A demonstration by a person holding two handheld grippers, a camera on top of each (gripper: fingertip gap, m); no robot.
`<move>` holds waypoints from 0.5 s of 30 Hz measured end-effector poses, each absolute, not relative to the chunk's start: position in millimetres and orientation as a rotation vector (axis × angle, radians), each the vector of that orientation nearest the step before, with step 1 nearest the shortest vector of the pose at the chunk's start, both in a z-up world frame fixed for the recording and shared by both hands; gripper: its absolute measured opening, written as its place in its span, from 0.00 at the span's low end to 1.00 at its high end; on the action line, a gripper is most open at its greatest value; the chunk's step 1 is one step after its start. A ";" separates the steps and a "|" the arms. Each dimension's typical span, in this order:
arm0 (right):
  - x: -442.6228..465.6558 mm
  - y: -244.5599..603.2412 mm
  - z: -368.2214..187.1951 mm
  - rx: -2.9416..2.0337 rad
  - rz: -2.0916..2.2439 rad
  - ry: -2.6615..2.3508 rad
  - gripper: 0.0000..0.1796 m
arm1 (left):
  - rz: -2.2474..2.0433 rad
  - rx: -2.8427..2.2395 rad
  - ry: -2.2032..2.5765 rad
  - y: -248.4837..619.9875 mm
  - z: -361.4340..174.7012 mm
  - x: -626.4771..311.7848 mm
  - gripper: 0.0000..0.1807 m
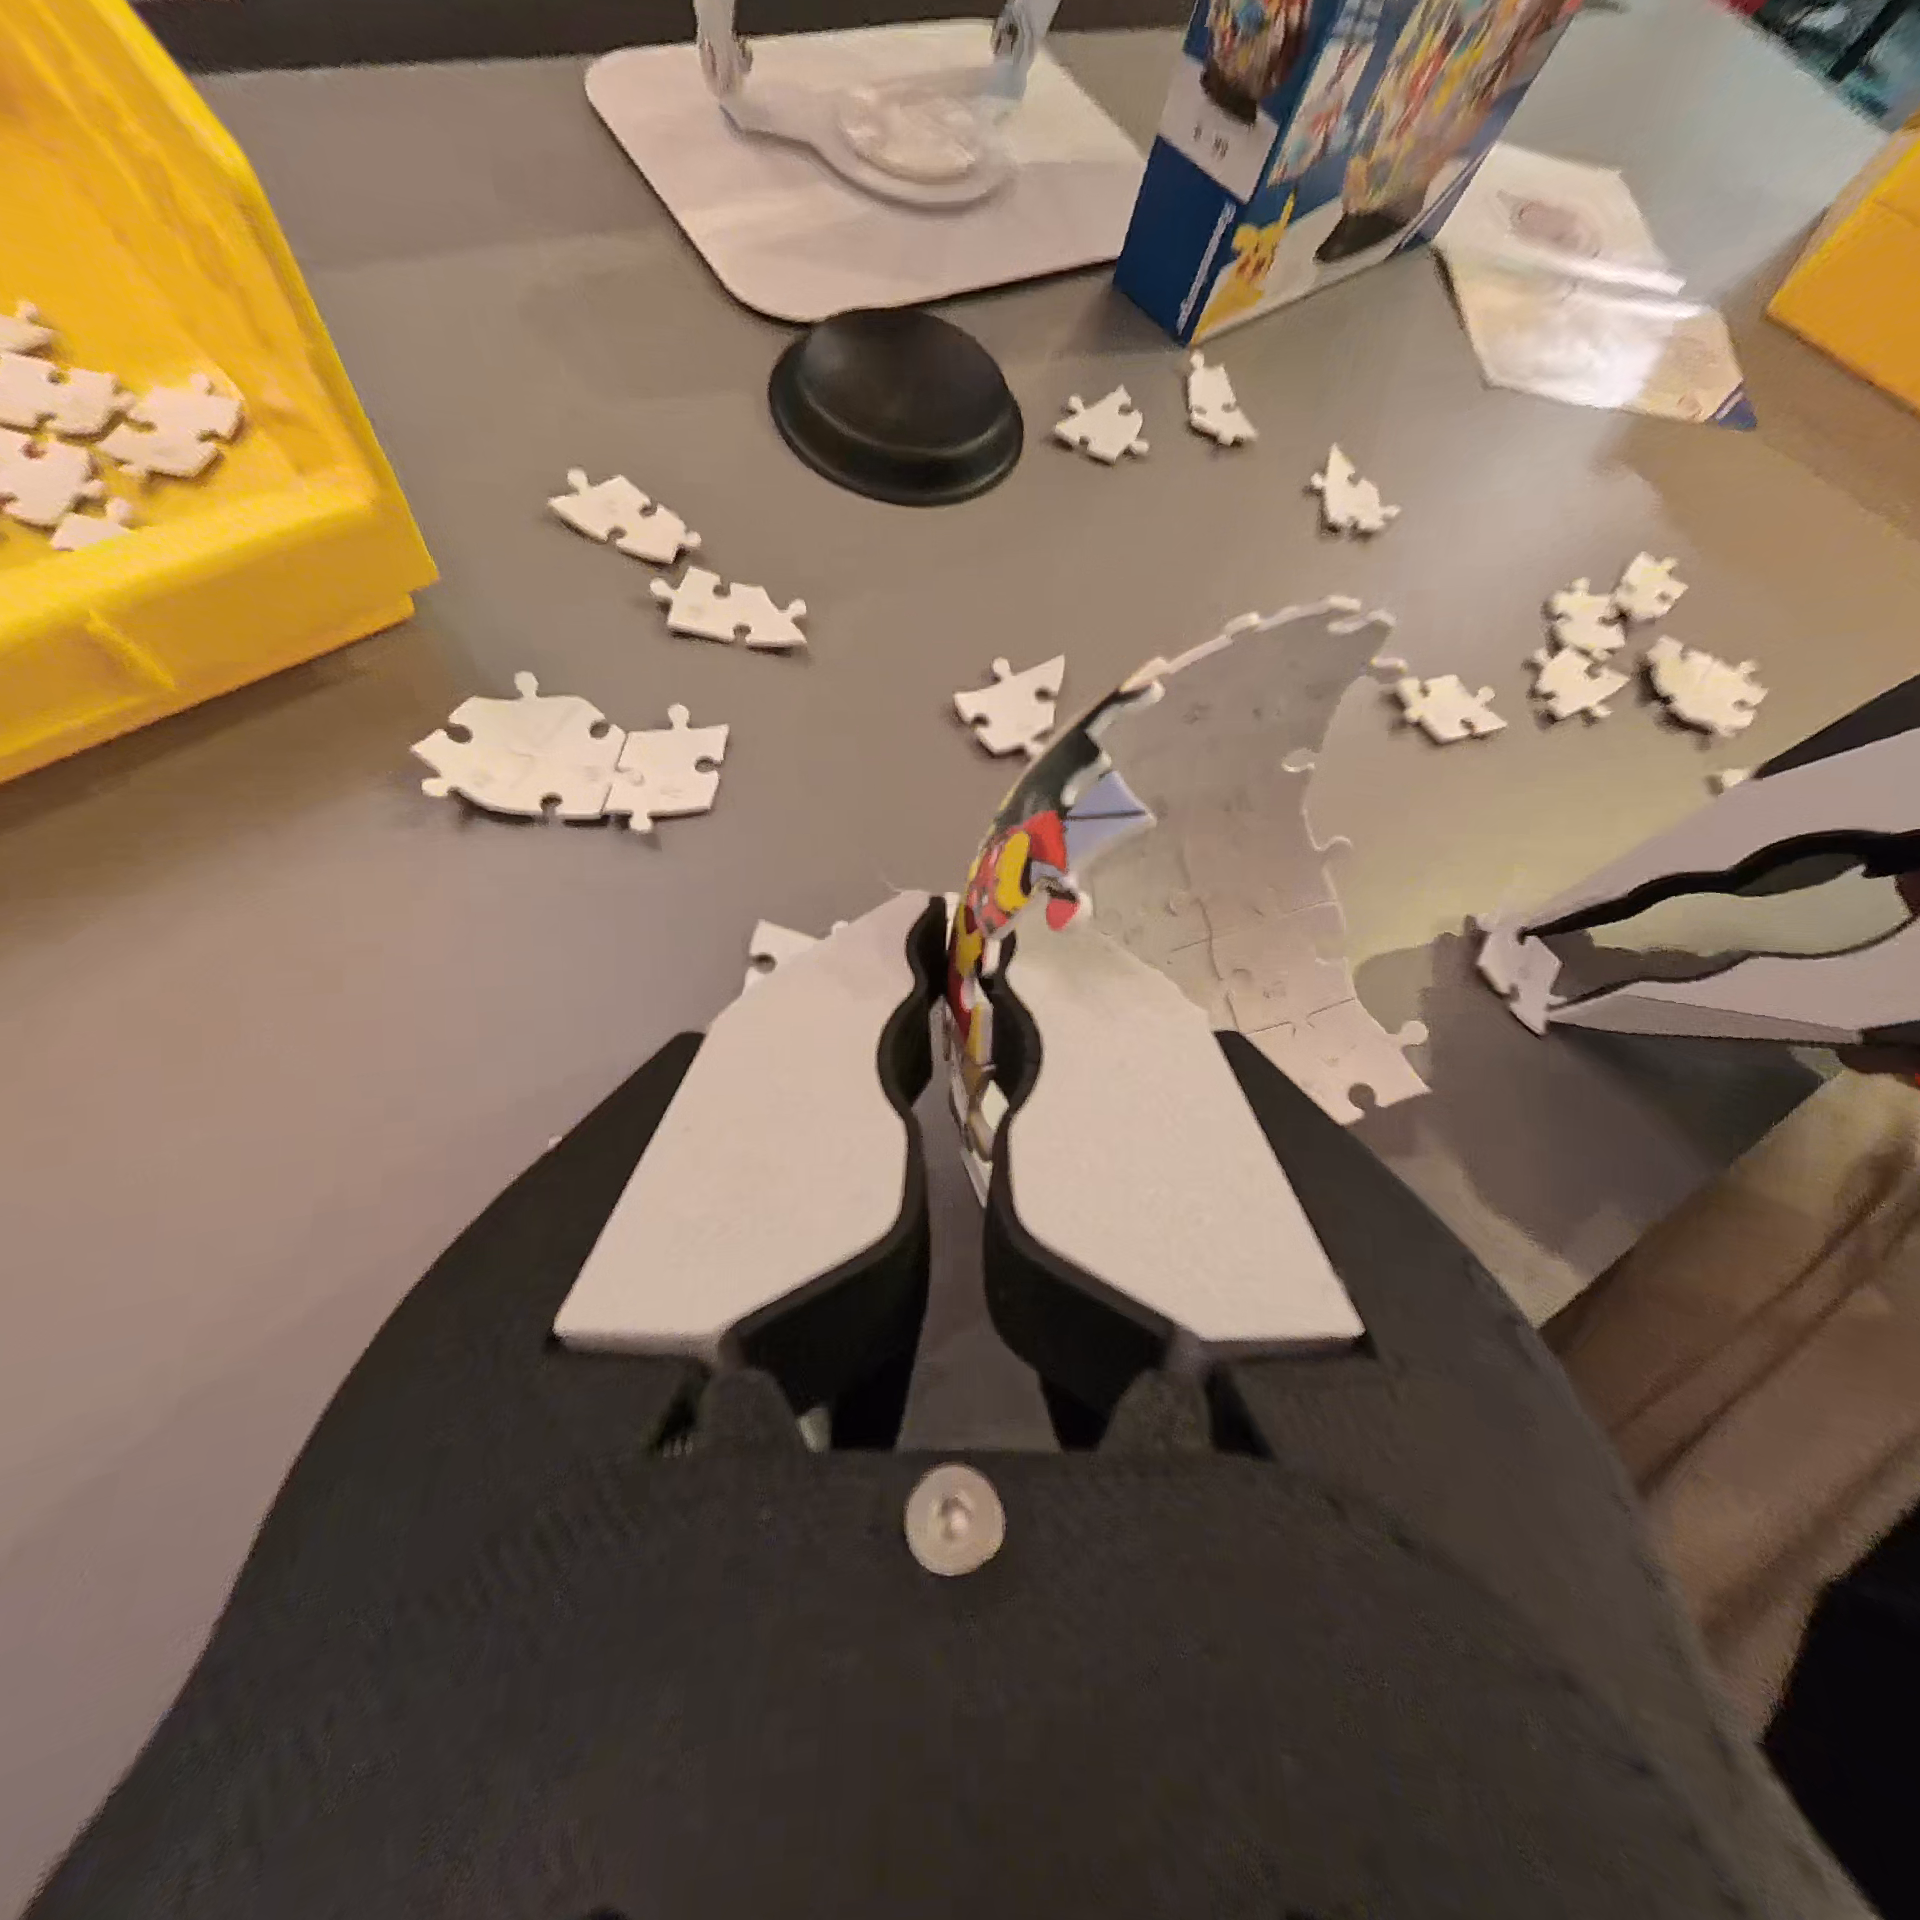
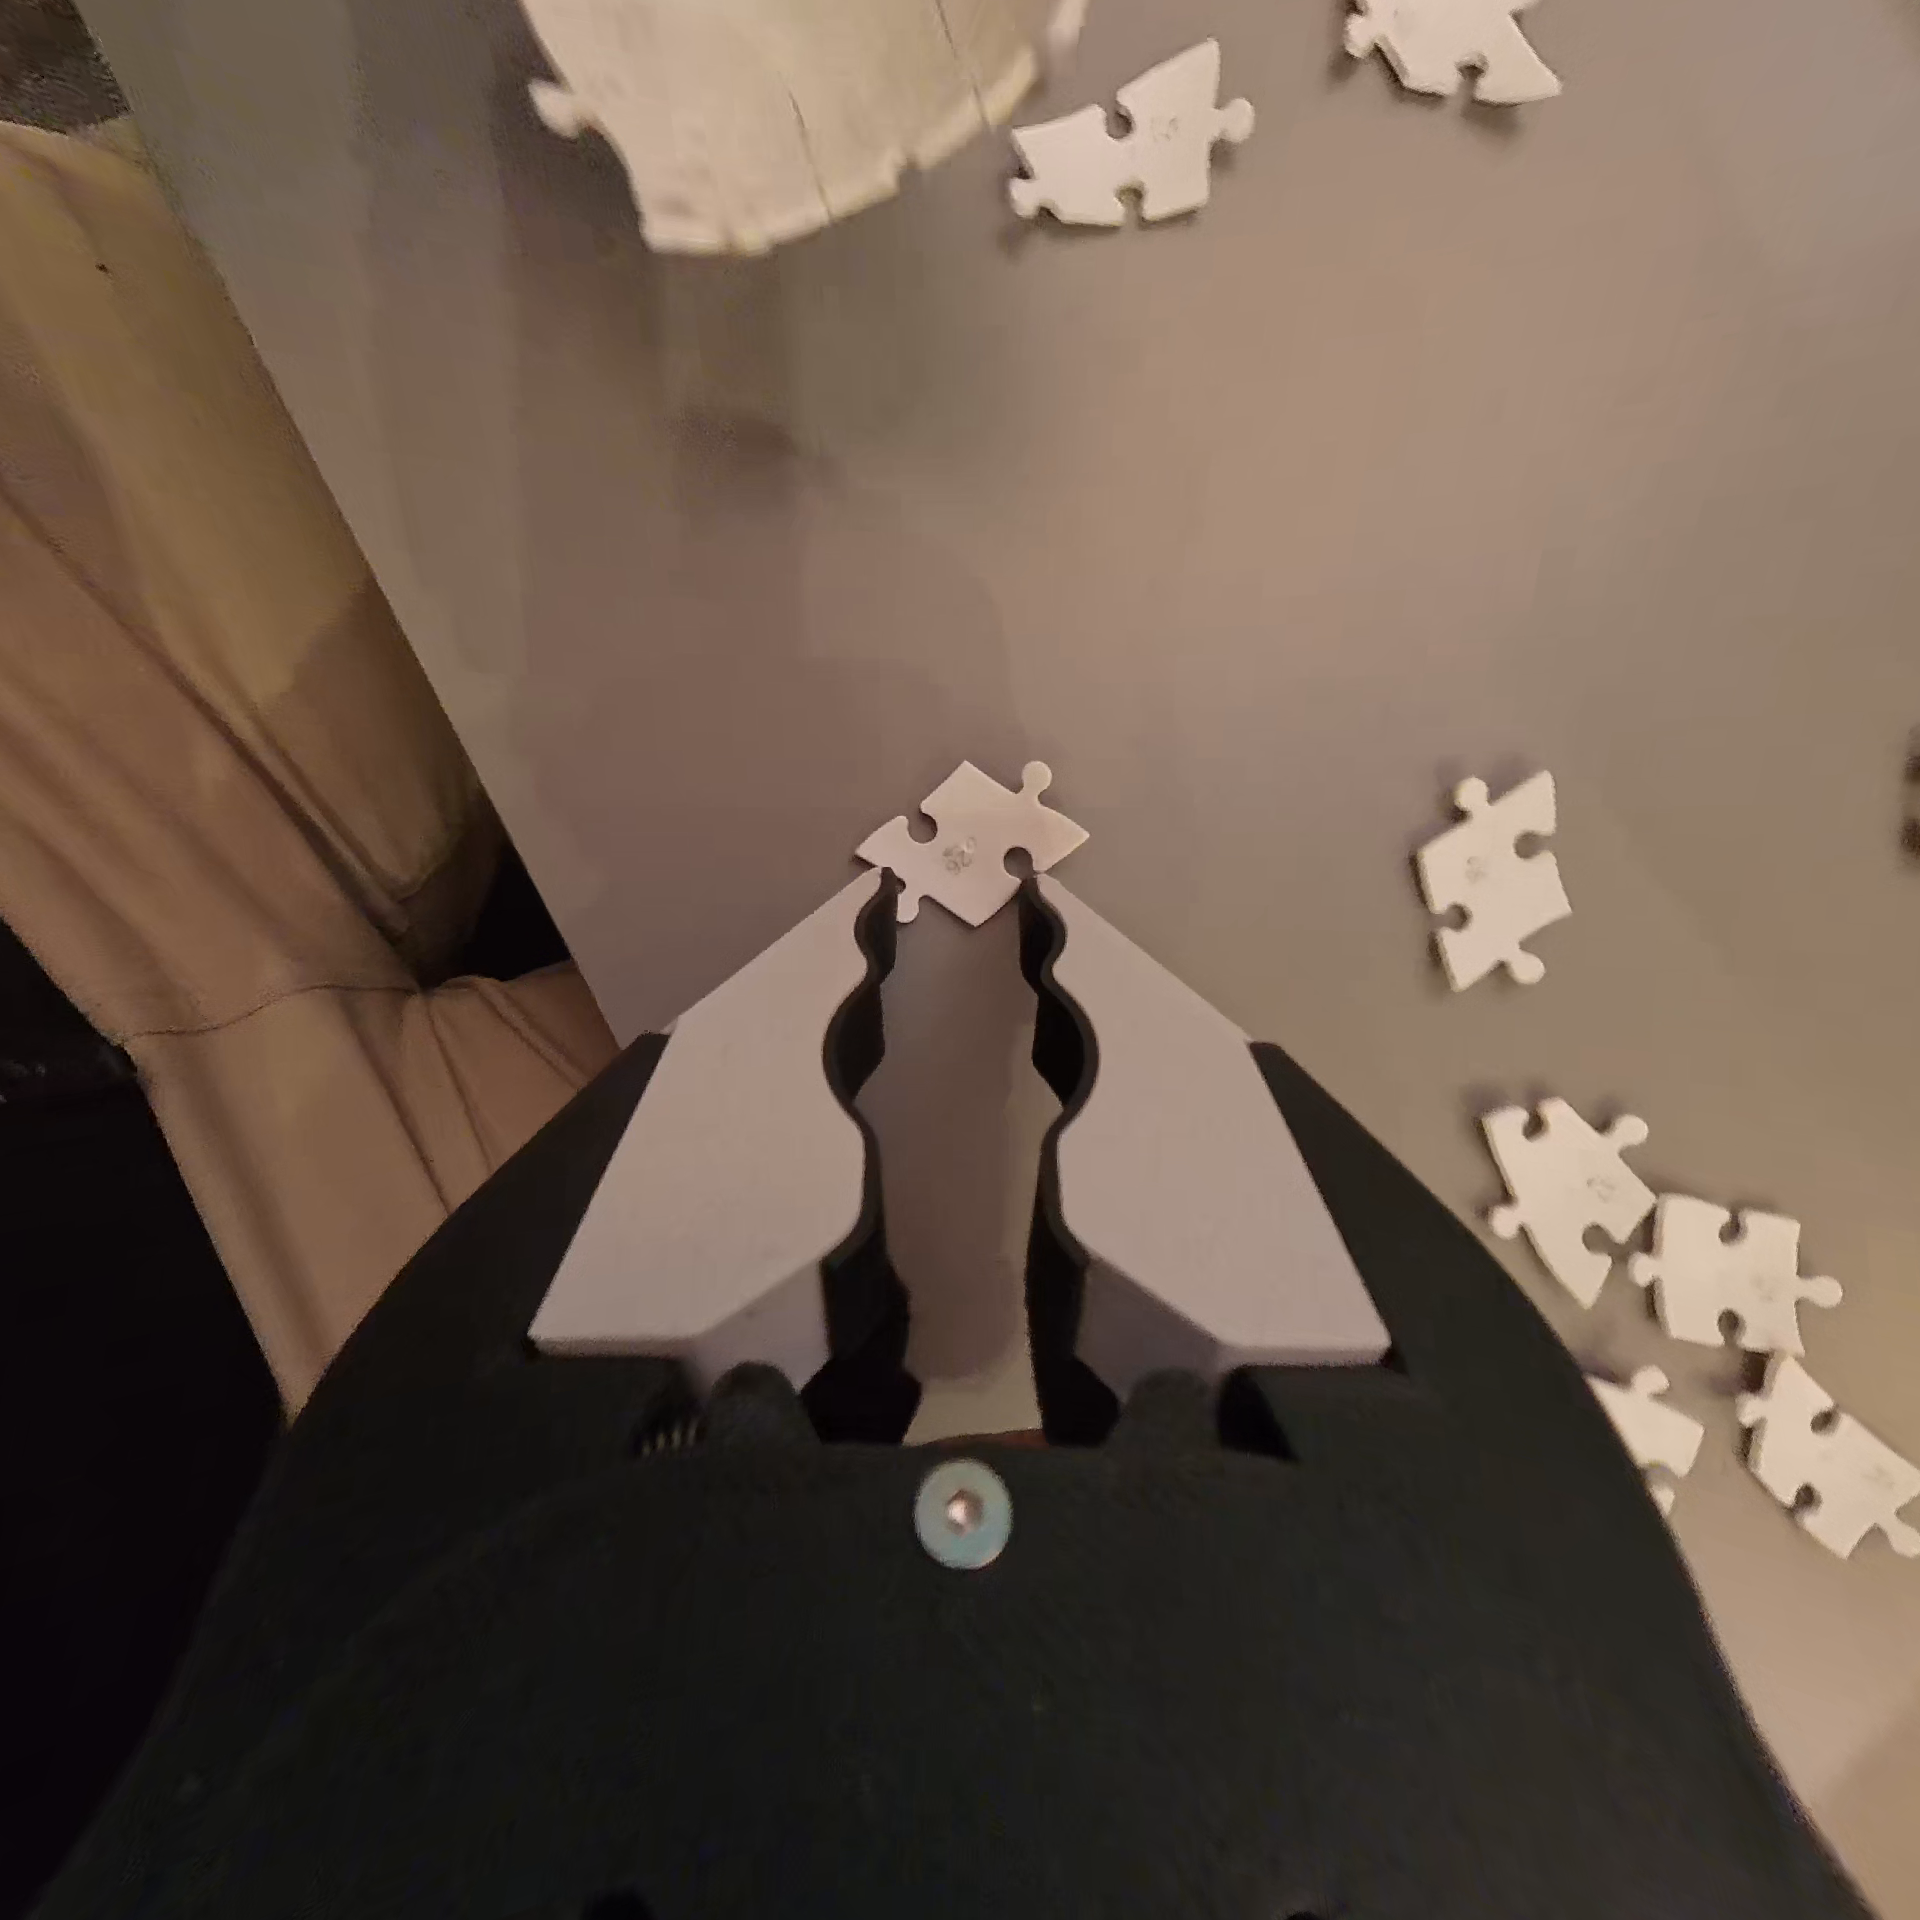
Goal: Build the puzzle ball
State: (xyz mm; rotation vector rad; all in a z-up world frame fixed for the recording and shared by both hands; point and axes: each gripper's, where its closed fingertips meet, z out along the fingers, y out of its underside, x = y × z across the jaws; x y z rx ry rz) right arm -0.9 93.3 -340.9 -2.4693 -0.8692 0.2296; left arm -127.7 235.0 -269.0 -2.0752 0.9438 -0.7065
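The curved shell section (image 1: 1226,831) is clamped upright in the closed left claw (image 1: 966,935), above the counter (image 1: 312,1039). A loose piece (image 2: 971,844) is pinched by the narrowly parted right claw (image 2: 958,881), right of the shell; tabs should be aligned before it is pressed in

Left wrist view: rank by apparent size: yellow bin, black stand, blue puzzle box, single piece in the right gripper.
1. yellow bin, though cut off by the frame edge and nearer the camera
2. blue puzzle box, also cropped at the top
3. black stand
4. single piece held by the right gripper, clearly smallest
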 end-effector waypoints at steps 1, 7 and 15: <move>-5.2 93.7 -341.0 -2.462 0.236 -0.883 0.12 | -0.671 -2.074 0.950 232.8 -270.8 -126.4 0.03; -19.5 96.1 -340.9 -2.437 0.256 -0.898 0.12 | -0.617 -2.046 0.845 225.0 -269.9 -114.7 0.03; -24.8 98.6 -340.3 -2.437 0.281 -0.825 0.11 | -0.527 -1.981 0.780 221.3 -272.1 -86.9 0.03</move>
